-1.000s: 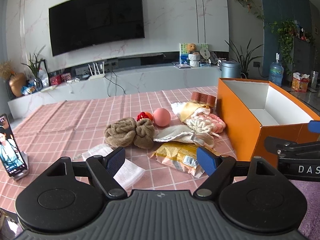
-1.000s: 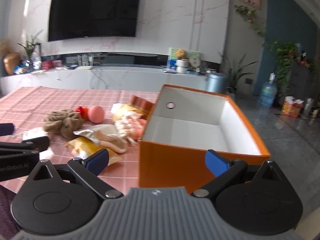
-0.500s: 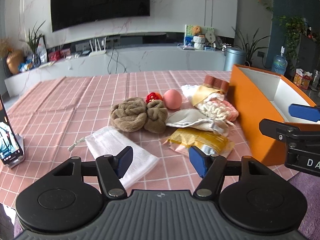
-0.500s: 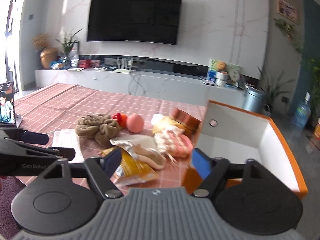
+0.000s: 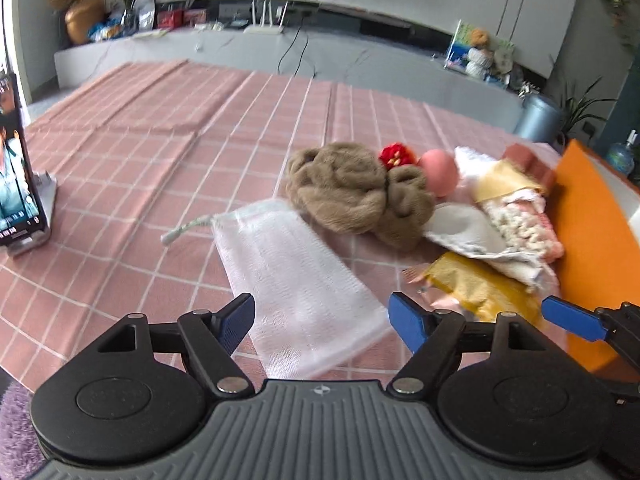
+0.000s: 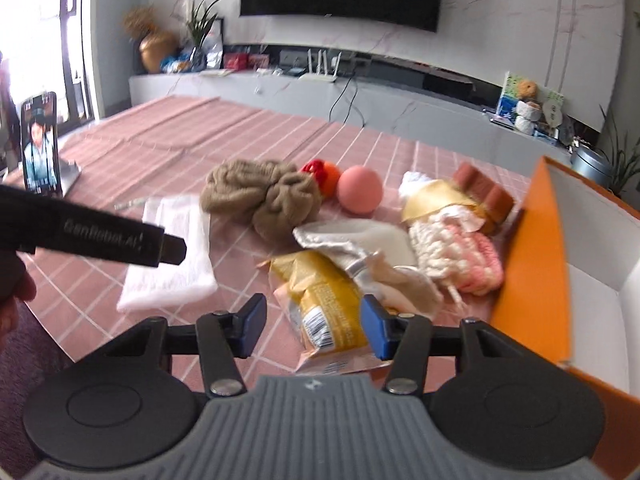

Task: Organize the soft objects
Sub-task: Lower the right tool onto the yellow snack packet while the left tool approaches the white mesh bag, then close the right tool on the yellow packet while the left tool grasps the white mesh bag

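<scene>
A pile of soft things lies on the pink checked tablecloth. It holds a white mesh bag, a brown fluffy cloth, a pink ball, a yellow packet and a pink-and-cream knitted piece. My left gripper hangs over the near end of the mesh bag. Its jaws are opening and the pads do not touch the bag. My right gripper straddles the yellow packet; its jaws are closing, with the left pad still apart from the packet. An orange box stands open on the right.
A phone on a stand plays at the table's left edge. A red flower-like piece, a white pouch and a brown block lie in the pile. The left gripper's black finger reaches in over the mesh bag.
Both grippers have tipped down and come closer to the table. The right one has swung left from the orange box to the yellow packet, and its jaws have narrowed.
</scene>
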Action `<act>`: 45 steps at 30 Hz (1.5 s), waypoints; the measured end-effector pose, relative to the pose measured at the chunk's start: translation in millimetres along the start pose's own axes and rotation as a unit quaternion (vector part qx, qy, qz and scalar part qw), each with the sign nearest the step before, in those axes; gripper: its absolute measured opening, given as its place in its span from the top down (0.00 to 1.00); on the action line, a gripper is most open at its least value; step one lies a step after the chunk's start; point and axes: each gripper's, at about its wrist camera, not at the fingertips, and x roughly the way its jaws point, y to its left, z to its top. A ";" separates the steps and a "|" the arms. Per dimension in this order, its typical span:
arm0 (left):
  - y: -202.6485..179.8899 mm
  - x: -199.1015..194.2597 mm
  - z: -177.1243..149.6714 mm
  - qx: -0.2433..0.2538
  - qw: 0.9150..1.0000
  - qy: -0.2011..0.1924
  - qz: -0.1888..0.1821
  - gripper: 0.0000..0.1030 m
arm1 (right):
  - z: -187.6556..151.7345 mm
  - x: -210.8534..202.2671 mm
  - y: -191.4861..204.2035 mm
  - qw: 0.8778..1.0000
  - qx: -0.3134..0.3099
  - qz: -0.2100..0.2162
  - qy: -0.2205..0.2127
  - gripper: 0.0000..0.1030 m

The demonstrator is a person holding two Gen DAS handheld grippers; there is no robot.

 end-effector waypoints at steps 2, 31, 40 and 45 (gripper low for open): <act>0.3 10.2 1.8 -0.002 1.000 0.010 0.007 0.13 | -0.7 10.0 2.7 1.000 -0.011 0.000 0.004 0.50; -26.4 27.0 -19.8 0.104 0.994 -0.013 -0.004 1.00 | -13.9 42.4 -10.9 0.998 0.032 0.026 0.042 0.48; -37.3 -8.0 -30.7 0.128 0.990 -0.041 -0.039 1.00 | -27.4 16.2 -14.6 0.996 0.061 0.025 0.052 0.49; -44.7 -27.0 -32.4 0.138 0.987 -0.058 -0.056 1.00 | -30.8 -4.9 -22.0 0.996 0.077 0.016 0.038 0.49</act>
